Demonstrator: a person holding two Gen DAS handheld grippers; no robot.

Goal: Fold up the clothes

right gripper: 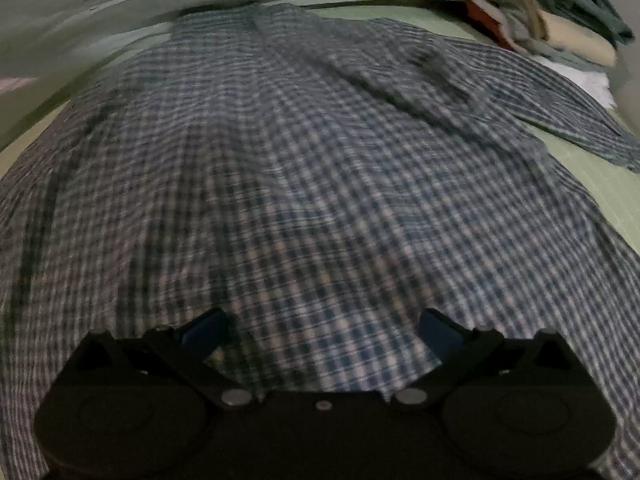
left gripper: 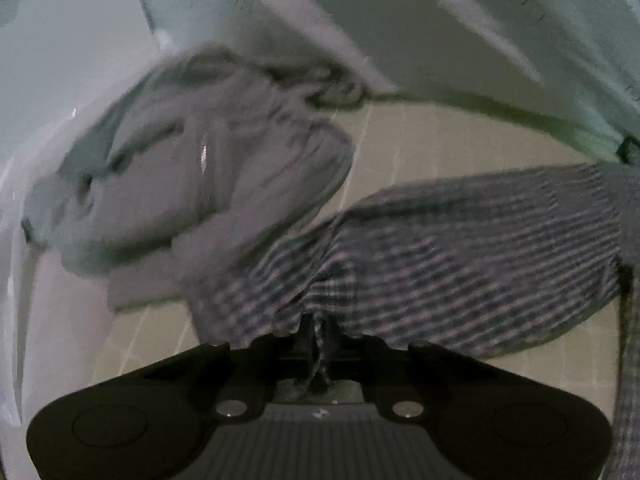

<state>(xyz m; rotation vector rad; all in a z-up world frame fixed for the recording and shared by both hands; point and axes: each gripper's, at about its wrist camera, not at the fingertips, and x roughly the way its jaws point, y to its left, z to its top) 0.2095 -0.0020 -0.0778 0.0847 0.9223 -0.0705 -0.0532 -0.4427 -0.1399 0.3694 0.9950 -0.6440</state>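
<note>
A blue and white checked shirt (right gripper: 304, 168) lies spread over the green mat (right gripper: 612, 196), filling most of the right wrist view, one sleeve (right gripper: 552, 100) stretched to the right. My right gripper (right gripper: 322, 332) hovers low over the shirt's near part, its blue-padded fingers (right gripper: 438, 334) wide apart and holding nothing. In the left wrist view my left gripper (left gripper: 318, 344) is shut on a bunched edge of the checked shirt (left gripper: 460, 248), which hangs lifted above the mat and stretches away to the right.
A crumpled grey garment (left gripper: 192, 184) lies left of the lifted shirt, by pale fabric (left gripper: 440, 28). A pile of mixed clothes (right gripper: 548, 12) sits at the far right of the mat. Pale cloth (right gripper: 80, 12) borders the mat at the back left.
</note>
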